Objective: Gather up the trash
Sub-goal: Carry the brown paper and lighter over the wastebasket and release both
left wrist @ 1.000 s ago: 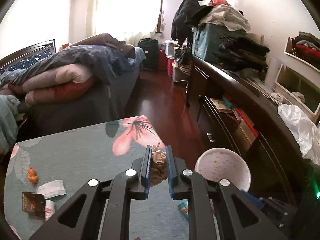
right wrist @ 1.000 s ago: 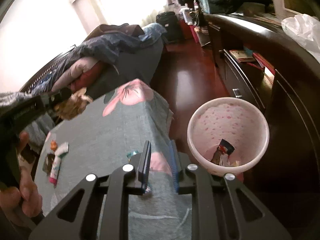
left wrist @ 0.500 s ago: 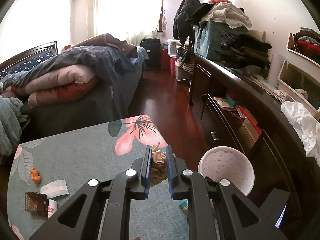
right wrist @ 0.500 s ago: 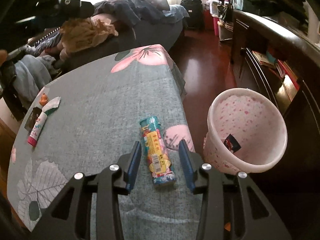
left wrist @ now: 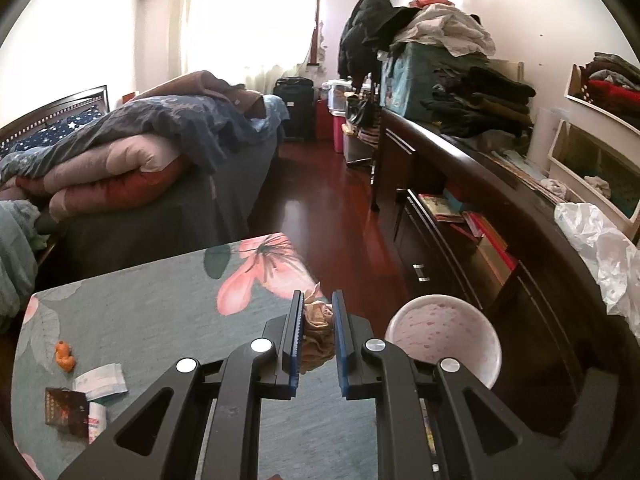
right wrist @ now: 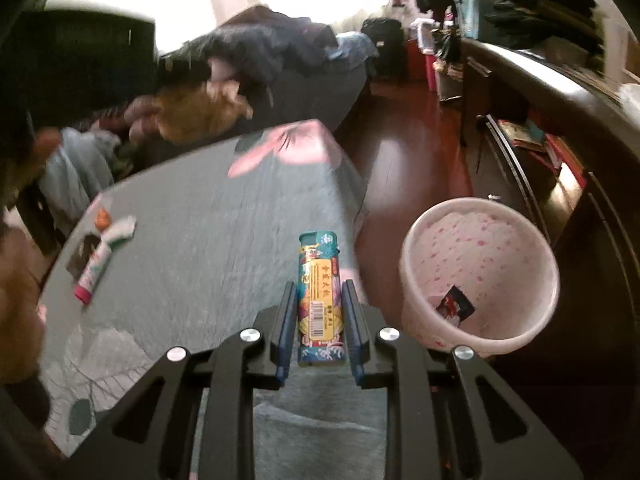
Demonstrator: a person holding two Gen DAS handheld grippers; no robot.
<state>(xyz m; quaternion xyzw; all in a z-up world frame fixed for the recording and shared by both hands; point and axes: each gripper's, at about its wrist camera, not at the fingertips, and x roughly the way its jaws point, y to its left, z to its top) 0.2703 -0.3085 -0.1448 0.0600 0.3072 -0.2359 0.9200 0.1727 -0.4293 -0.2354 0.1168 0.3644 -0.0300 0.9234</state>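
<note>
My right gripper (right wrist: 318,322) is closing on a colourful lighter (right wrist: 320,300). The lighter is right between my two right fingers, and the blue pads look pressed against its sides. The picture is a bit blurry here, so I can't be fully sure how tight the pinch is. The lighter's long side runs straight away from me, the same way my fingers point. Its back end sits deep between the fingers, and its top sticks out past the tips. It looks like it rests on the table (right wrist: 208,240) with the flower cloth.

My left gripper (left wrist: 316,336) is clamped on a crumpled brown tissue (left wrist: 318,336). The tissue is squeezed between those two pads and is up in the air, above the far side of the table.

The pink bin (right wrist: 480,272) stands on the floor just past the right edge of the table. From my right fingers it is off to the right and lower down. My right hand is nearer to it than my left hand. So I think the next move is to lift the lighter and swing it to the right, over the rim. A dark wrapper (right wrist: 454,304) already lies inside the bin.

More trash is far over on the left side of the table: a small tube (right wrist: 96,268), a white packet (left wrist: 100,378) and a little orange thing (left wrist: 64,357).
</note>
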